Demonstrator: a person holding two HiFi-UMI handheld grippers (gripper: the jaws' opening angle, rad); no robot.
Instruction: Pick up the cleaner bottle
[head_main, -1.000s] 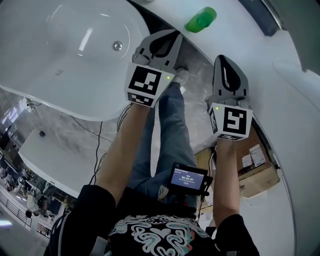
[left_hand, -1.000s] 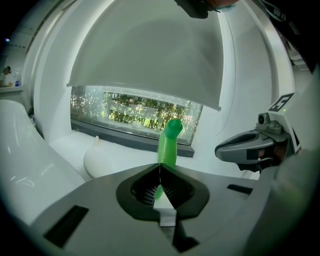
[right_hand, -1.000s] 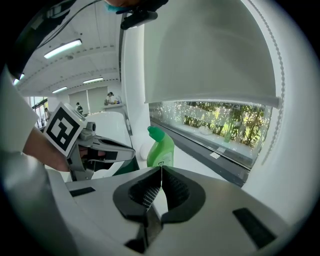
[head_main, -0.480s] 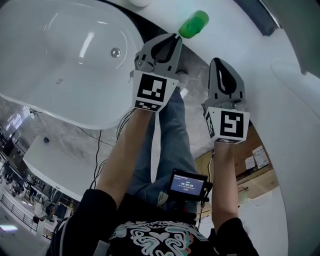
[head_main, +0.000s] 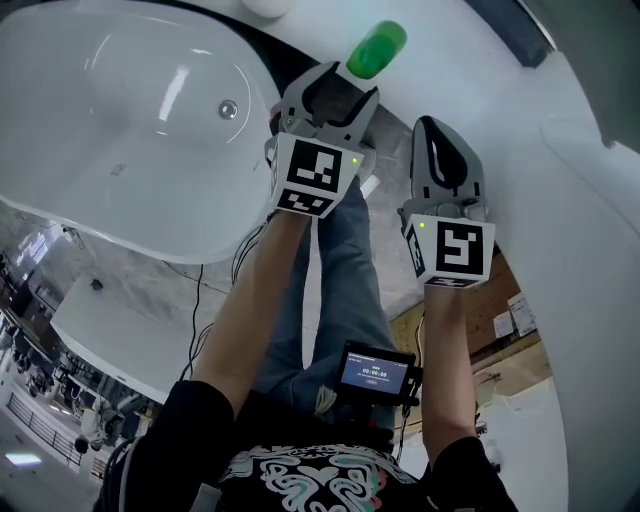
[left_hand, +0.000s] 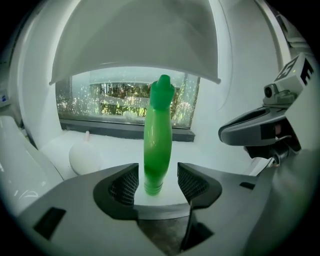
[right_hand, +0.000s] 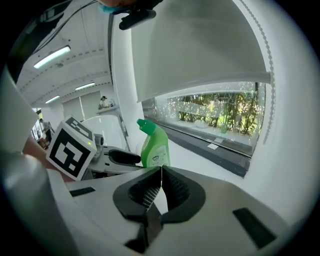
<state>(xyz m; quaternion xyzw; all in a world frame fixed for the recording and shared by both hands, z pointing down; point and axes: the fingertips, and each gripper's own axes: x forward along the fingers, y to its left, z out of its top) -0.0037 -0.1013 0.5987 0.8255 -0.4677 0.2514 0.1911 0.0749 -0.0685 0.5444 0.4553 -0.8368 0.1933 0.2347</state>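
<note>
The green cleaner bottle (head_main: 376, 50) stands upright on a white ledge (head_main: 450, 60). In the left gripper view the cleaner bottle (left_hand: 158, 145) is dead centre, its base seen in the gap between the two pads with free space on either side. My left gripper (head_main: 340, 85) is open, its jaws have just been opening, and its tips are just short of the bottle. In that view the left gripper (left_hand: 158, 182) touches nothing. My right gripper (head_main: 437, 128) hangs to the right, shut and empty. The right gripper view shows the right gripper (right_hand: 161, 182) and, to the left, the cleaner bottle (right_hand: 154, 147).
A white bathtub (head_main: 150, 110) with a metal drain (head_main: 229, 108) fills the left. A white rounded object (left_hand: 85, 157) sits on the ledge left of the bottle, under a window (left_hand: 120, 102). Below are the person's legs, a small screen (head_main: 375, 368) and a cardboard box (head_main: 510, 350).
My left gripper has moved forward toward the green bottle and its jaws have gone from shut to wide open. The right gripper has hardly moved.
</note>
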